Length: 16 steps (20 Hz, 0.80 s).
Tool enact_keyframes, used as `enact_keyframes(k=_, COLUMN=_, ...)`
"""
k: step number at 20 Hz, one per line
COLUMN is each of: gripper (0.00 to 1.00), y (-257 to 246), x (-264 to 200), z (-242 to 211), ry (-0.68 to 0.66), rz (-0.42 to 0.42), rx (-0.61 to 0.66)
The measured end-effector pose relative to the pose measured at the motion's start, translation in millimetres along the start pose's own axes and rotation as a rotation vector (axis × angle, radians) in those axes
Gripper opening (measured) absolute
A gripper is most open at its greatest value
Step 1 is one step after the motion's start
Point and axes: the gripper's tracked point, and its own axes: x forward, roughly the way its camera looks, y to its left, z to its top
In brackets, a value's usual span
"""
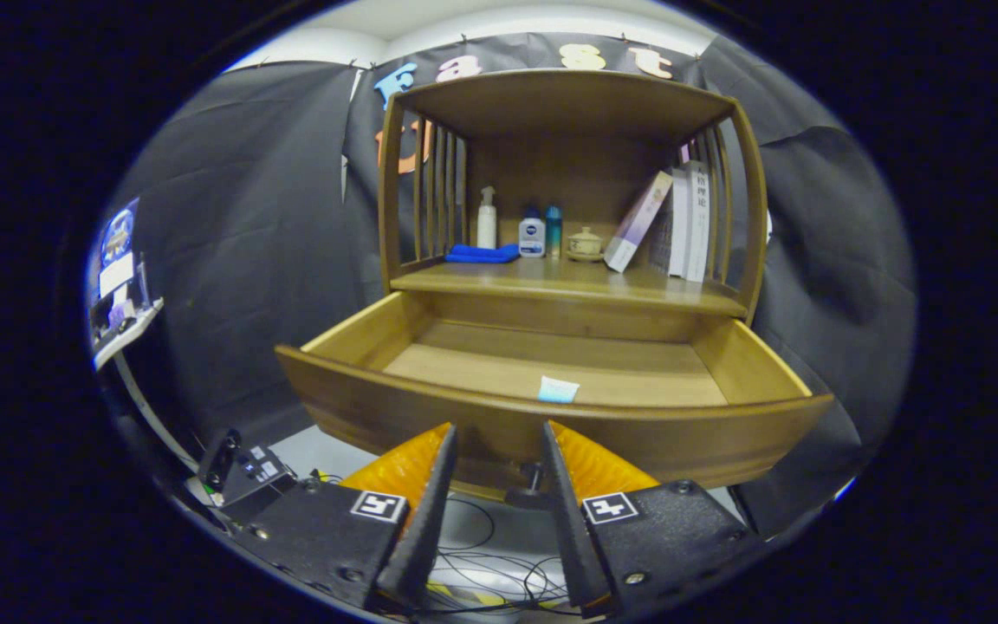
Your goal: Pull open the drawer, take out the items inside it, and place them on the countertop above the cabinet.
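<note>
Drawer (551,416) stands pulled out, one small packet (558,389) lying just behind its front panel. Gripper (497,442) is released, fingers spread below that panel, so the packet lies up and beyond.

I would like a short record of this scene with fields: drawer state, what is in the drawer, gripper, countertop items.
drawer: pulled open
in drawer: one small pale blue packet, near the front wall
gripper: open, fingers apart just before the drawer front, holding nothing
countertop: blue cloth, white pump bottle, two small bottles, lidded ceramic cup, books
task state: packet not yet taken out
</note>
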Motion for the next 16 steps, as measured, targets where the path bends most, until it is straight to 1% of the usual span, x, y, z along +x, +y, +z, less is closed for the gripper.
enact_keyframes(k=5, gripper=0.77, y=3.9, x=18.9, z=34.0, ry=0.117, rz=0.039, rx=0.053)
enact_keyframes(k=6, gripper=0.77, y=6.2, x=24.7, z=42.6, ry=0.129, rz=0.062, rx=0.061)
enact_keyframes(k=9, gripper=0.77, y=-3.6, x=48.7, z=56.3, ry=0.195, rz=0.070, rx=0.079)
enact_keyframes(k=10, gripper=0.77, y=-5.5, x=59.6, z=56.5, ry=0.231, rz=0.086, rx=0.084)
enact_keyframes(k=13, gripper=0.77, y=-15.5, x=86.2, z=36.5, ry=0.408, rz=0.105, rx=0.139)
enact_keyframes(k=15, gripper=0.77, y=-21.2, x=101.2, z=26.7, ry=0.494, rz=0.097, rx=0.159)
enact_keyframes(k=16, gripper=0.77, y=-27.1, x=109.0, z=21.8, ry=0.531, rz=0.076, rx=0.151)
